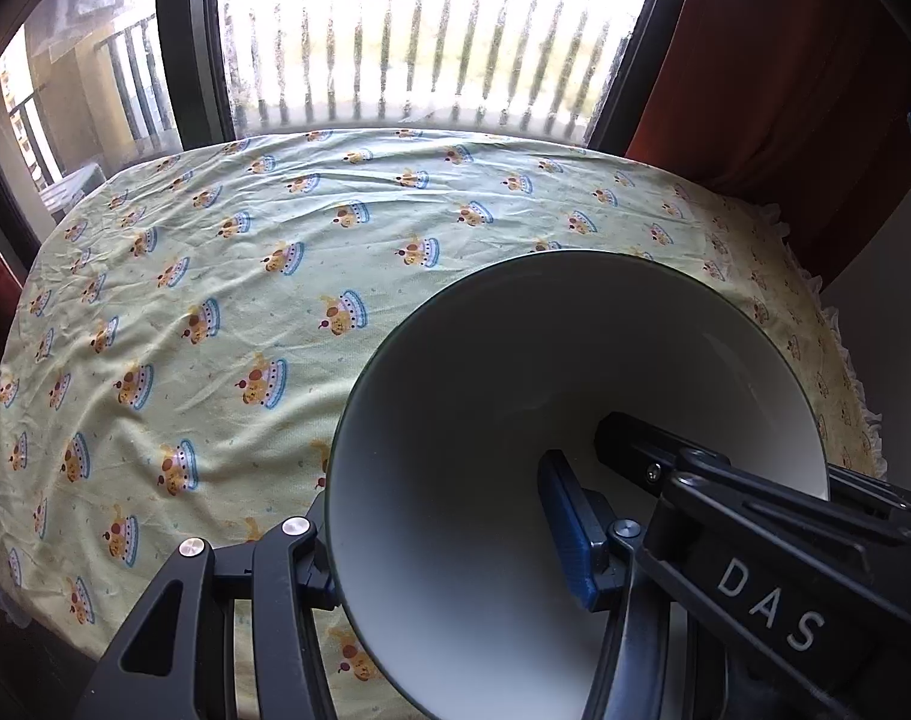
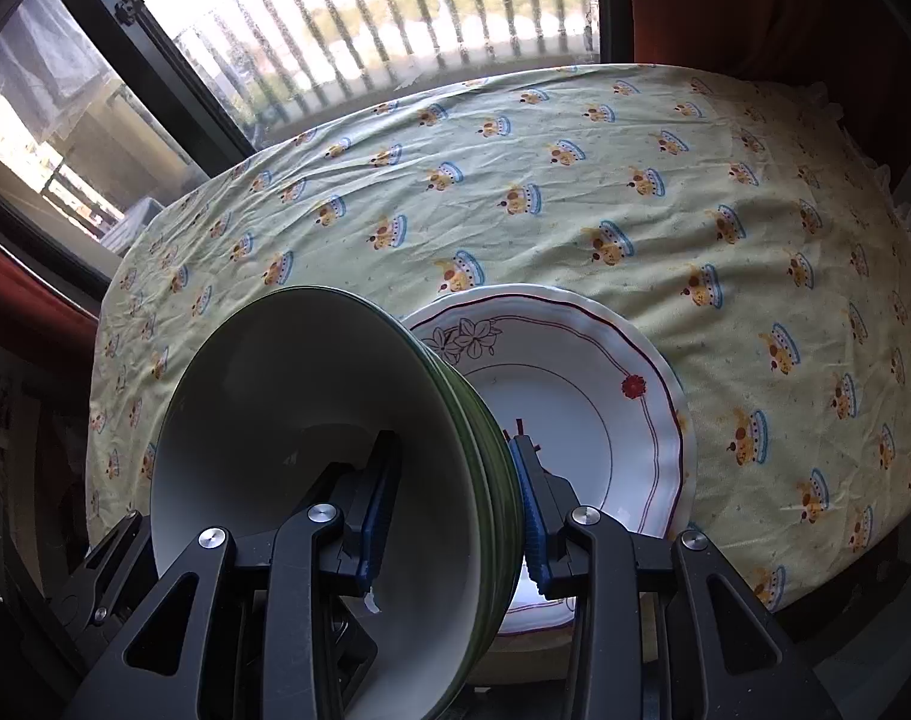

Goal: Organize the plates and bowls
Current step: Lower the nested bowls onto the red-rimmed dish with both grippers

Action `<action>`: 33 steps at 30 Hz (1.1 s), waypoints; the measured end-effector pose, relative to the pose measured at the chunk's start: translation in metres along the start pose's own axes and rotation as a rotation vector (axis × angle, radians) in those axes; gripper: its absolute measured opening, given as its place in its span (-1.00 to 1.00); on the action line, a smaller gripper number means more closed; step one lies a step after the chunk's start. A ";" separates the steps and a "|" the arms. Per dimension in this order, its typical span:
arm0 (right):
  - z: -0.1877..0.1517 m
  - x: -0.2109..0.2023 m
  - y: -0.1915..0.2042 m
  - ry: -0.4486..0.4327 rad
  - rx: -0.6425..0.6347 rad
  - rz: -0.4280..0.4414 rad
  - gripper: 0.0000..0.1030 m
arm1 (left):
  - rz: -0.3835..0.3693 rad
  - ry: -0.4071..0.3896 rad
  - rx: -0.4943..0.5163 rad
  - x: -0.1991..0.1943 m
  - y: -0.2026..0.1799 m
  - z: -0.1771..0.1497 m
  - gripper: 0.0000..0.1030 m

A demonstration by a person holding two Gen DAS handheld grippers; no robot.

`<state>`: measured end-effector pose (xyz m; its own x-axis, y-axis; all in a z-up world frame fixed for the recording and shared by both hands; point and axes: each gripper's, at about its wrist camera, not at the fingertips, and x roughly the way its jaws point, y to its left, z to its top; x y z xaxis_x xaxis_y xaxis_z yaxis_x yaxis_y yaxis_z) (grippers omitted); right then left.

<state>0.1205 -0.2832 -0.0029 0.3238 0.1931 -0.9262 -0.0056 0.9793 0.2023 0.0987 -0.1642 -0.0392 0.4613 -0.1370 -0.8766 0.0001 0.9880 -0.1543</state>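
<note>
Right wrist view shows the right gripper (image 2: 452, 501) pinching the wall of a stack of green bowls (image 2: 311, 420), tilted just above a flowered plate (image 2: 581, 396) on the surface (image 2: 635, 180), likely so bowls nest together; the left gripper (image 1: 449, 534) pinches a lone white bowl (image 1: 545, 372) by its wall.

Window (image 1: 431, 42) backlight blown out; fisheye-bent edges.

about four stacked green bowls (image 2: 311, 450), one patterned plate (image 2: 581, 408)
</note>
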 end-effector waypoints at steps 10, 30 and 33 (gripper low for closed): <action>0.008 0.015 -0.029 0.049 -0.041 -0.037 -0.23 | -0.026 0.050 -0.068 0.027 -0.020 -0.003 0.05; 0.022 0.034 -0.051 0.083 -0.045 0.071 -0.23 | 0.090 0.033 -0.059 0.035 -0.038 0.004 0.05; 0.020 0.033 -0.055 0.076 -0.048 0.096 -0.22 | 0.105 0.029 -0.058 0.034 -0.040 0.002 0.06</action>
<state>0.1501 -0.3315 -0.0386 0.2473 0.2880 -0.9252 -0.0792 0.9576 0.2769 0.1164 -0.2083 -0.0618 0.4306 -0.0356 -0.9019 -0.0989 0.9913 -0.0864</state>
